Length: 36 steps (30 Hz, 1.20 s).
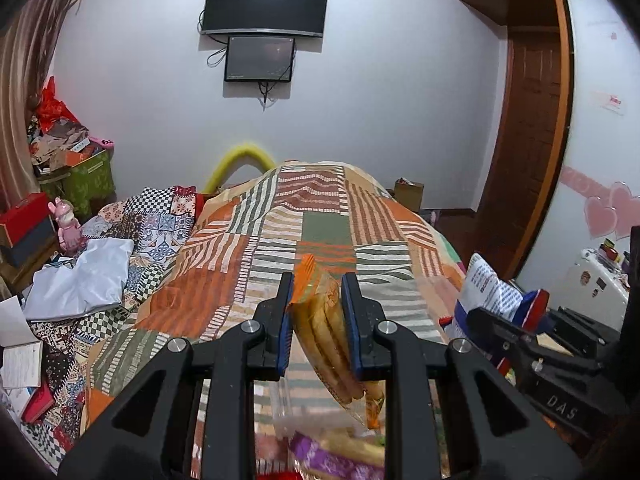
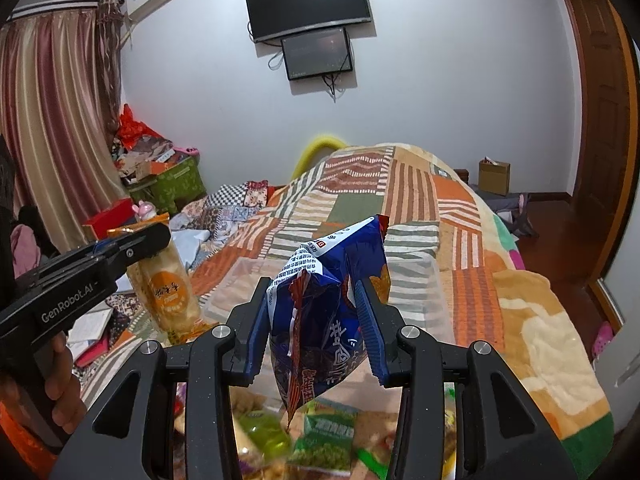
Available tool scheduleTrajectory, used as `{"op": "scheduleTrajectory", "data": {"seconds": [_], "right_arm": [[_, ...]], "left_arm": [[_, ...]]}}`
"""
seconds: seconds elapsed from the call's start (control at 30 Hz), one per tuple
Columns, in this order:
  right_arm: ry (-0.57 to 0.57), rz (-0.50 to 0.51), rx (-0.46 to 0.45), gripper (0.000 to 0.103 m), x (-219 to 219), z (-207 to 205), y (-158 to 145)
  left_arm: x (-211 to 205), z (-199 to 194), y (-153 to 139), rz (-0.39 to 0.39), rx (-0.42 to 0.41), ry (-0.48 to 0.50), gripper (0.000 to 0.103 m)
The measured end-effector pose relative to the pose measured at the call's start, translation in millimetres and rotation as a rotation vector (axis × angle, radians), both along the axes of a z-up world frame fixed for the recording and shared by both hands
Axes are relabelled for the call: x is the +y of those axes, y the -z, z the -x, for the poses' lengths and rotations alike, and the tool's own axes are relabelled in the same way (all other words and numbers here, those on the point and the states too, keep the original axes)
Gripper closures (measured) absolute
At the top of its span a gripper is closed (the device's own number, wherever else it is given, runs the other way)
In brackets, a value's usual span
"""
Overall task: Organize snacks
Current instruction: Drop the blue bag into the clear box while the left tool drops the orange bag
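Your left gripper [image 1: 318,300] is clamped on the orange pack [image 1: 332,336]: both blue pads press its sides, gap only as wide as the pack. It's a clear wrapper with orange print over pale stick-shaped biscuits, held off the bed [image 1: 320,216], top edge poking up past the fingertips, bottom end hanging toward the camera. From the right wrist view the same pack [image 2: 170,280] hangs upright at the left, pinched at its top seam by the left gripper [image 2: 120,246], with your hand [image 2: 60,364] on the handle below.

Your right gripper [image 2: 316,292] is closed on the blue bag [image 2: 324,300], fingers squeezing the crumpled middle. The bag is tilted, its white printed corner pointing up and far, a red serrated seam running down the near side. It's also lifted off the blanket. In the left wrist view the blue bag [image 1: 488,288] shows at the right, well apart from the orange pack, with the right gripper's body below it.

A clear bin [image 2: 424,292] sits on the bed just beyond the right gripper's fingers. More snacks [image 2: 328,436] lie blurred at the near edge, under both grippers: green packs, and a purple one [image 1: 332,456]. Can't read their labels.
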State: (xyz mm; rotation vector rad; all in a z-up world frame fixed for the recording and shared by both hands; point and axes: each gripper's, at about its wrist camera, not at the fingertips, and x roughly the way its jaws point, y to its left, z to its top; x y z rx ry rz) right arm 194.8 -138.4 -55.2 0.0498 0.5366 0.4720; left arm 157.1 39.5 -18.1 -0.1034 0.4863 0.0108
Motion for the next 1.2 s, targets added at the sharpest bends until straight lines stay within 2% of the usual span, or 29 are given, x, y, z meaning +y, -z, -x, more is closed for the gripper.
{"op": "scheduleTrajectory", "data": {"seconds": [0.43,0.53,0.77,0.9,1.07,1.2], "right_arm": [[0.002,0.060,0.106,0.065,21.1,-33.0,28.4],[-0.003,0.069,0.127,0.074,23.2,-38.0,33.6],[-0.014,0.088,0.172,0.073,29.9,-43.8,43.1],[-0.014,0.083,0.182,0.072,30.6,-41.4,40.9],[-0.018,0.074,0.196,0.068,30.1,-38.5,38.9],[-0.009,0.072,0.175,0.057,28.6,-30.6,32.6]], "left_arm": [[9.5,-49.6,39.0,-0.019,0.121,-0.032,0.081],[9.2,-56.7,47.4,-0.027,0.150,-0.035,0.081],[6.4,-66.6,63.0,-0.039,0.213,-0.025,0.081],[6.9,-68.8,72.8,-0.020,0.268,-0.014,0.081],[10.4,-65.8,73.3,-0.011,0.284,-0.025,0.080],[13.3,-56.1,68.9,-0.006,0.269,-0.042,0.058]]}}
